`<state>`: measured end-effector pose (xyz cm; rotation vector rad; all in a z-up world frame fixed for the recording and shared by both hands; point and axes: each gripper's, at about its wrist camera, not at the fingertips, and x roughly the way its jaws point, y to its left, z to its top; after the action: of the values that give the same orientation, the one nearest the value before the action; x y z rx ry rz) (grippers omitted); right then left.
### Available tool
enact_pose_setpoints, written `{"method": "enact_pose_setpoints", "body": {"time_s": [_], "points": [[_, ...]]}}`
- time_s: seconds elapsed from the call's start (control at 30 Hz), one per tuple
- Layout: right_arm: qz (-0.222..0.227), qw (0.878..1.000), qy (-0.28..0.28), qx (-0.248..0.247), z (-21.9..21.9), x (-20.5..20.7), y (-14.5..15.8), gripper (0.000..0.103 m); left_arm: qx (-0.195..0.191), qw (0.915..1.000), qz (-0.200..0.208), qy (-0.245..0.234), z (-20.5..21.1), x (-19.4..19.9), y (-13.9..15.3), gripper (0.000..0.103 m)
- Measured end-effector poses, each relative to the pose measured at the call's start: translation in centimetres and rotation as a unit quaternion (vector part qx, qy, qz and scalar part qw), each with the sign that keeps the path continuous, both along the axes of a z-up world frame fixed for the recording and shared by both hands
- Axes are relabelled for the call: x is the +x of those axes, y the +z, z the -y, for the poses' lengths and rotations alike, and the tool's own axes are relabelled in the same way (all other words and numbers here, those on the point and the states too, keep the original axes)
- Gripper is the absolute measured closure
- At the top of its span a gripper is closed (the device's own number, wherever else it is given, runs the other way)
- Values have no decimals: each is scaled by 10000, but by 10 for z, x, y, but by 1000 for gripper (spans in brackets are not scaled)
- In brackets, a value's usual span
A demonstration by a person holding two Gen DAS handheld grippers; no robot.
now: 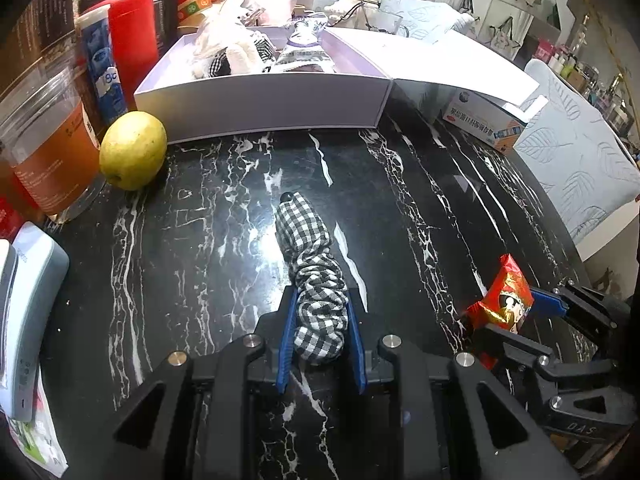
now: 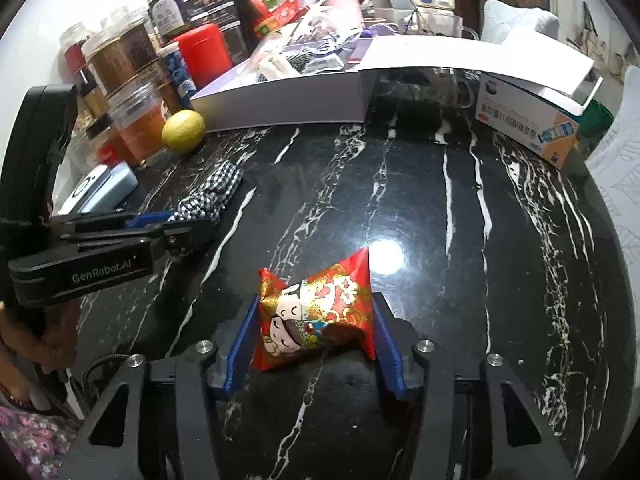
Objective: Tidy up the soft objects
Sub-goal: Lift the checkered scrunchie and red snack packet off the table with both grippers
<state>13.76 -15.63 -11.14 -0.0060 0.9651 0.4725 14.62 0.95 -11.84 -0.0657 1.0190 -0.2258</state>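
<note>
Big black marble desk [image 2: 440,208] has loads of bare room in the middle, so the run up to the white box [image 1: 260,100] at the back edge looks wide open, and I'd guess both soft bits go in there. Left tool [image 1: 322,312] is pressed tight on the checkered scrunchie [image 1: 310,264]; right tool [image 2: 316,326] is pinching the red snack packet [image 2: 316,312], both low over the desk.

"GenRobot.AI" is read in pale letters along the black body of the left gripper [image 2: 192,216]. "DAS" is made out, embossed, on the right gripper [image 1: 516,322] housing. Chinese characters are seen on the blue-and-white carton [image 1: 486,124], the dark pouches [image 2: 212,4] and the red packet [image 2: 316,312], too small to be read.
</note>
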Motion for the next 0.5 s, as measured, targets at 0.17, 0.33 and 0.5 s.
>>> {"method": "enact_pose_setpoints", "body": {"time_s": [0.17, 0.33, 0.5], "points": [[-61, 9999, 42, 109, 2, 0, 1, 54, 60, 9999, 97, -6, -1, -4, 2, 80], [-85, 9996, 86, 250, 1, -4, 6, 54, 7, 9998, 203, -88, -1, -11, 10, 80], [44, 9995, 135, 295, -1, -8, 17, 54, -121, 9992, 303, -240, 1, -20, 22, 80]]}}
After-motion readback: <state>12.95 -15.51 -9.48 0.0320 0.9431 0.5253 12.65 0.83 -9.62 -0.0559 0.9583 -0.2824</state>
